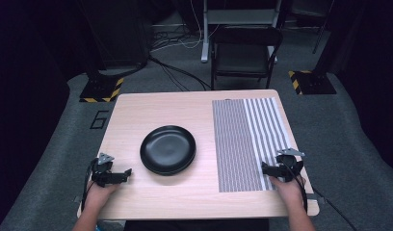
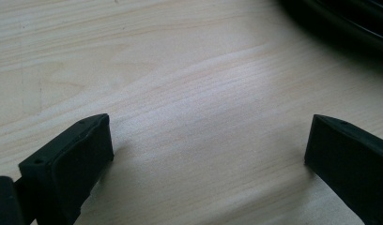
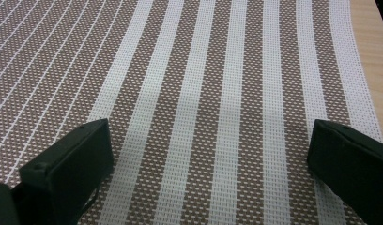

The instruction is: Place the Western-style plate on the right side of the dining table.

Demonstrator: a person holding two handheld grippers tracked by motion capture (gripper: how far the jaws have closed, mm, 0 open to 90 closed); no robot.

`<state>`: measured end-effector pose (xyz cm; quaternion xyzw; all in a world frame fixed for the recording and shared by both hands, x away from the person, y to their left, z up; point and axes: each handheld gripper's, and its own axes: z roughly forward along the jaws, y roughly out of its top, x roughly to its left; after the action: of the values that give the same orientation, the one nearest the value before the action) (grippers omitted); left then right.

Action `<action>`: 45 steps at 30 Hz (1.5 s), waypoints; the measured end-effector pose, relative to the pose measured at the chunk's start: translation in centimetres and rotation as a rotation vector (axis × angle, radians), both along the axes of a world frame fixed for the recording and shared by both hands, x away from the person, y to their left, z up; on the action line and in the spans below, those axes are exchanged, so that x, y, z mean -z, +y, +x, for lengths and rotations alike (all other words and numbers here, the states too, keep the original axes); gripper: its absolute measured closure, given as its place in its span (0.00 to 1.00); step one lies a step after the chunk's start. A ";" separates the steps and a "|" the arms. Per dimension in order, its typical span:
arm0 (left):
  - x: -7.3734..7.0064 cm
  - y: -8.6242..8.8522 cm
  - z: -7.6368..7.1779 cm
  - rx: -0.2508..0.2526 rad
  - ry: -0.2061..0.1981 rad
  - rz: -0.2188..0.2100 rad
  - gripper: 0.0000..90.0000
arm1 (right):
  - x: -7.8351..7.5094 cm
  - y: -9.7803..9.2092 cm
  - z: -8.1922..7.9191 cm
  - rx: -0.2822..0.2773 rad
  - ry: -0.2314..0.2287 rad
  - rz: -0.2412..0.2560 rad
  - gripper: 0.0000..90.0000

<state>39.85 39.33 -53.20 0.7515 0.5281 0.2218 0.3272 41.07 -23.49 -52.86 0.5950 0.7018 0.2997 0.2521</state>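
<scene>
A pale wood bench [image 1: 151, 192] holds a black plate [image 1: 167, 149] and striped mat [image 1: 247, 139]. A chair [image 1: 242, 53] stands far behind in the dark room. Both grippers, left [image 1: 128, 172] and right [image 1: 265, 168], have jaws wide apart, holding nothing.

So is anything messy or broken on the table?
Nothing stands out. The black plate sits whole and empty on bare wood, beside the striped mat, which lies flat and straight. Both claws, left and right, are open.

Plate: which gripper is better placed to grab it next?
Left, probably. The left gripper sits open on bare table beside the plate, whose rim shows ahead of it in the left gripper view. The right gripper, also open, is over the striped mat, farther off.
</scene>
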 end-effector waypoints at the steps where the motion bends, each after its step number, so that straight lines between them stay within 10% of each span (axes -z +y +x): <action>1: 0.0 0.0 0.0 0.000 0.000 0.000 0.01 | 0.0 0.0 0.0 0.000 0.000 0.000 0.00; 27: -0.1 0.0 0.0 0.017 0.005 0.000 0.02 | -0.1 0.2 -0.3 0.013 -0.002 0.007 0.05; 45: -1.7 -0.2 -0.6 0.029 -0.007 -0.055 0.35 | -1.6 -0.1 -1.0 0.001 -0.019 0.031 0.37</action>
<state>39.24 39.11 -51.48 0.7492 0.5218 0.2049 0.3527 40.02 -23.58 -51.24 0.5961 0.6944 0.3162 0.2498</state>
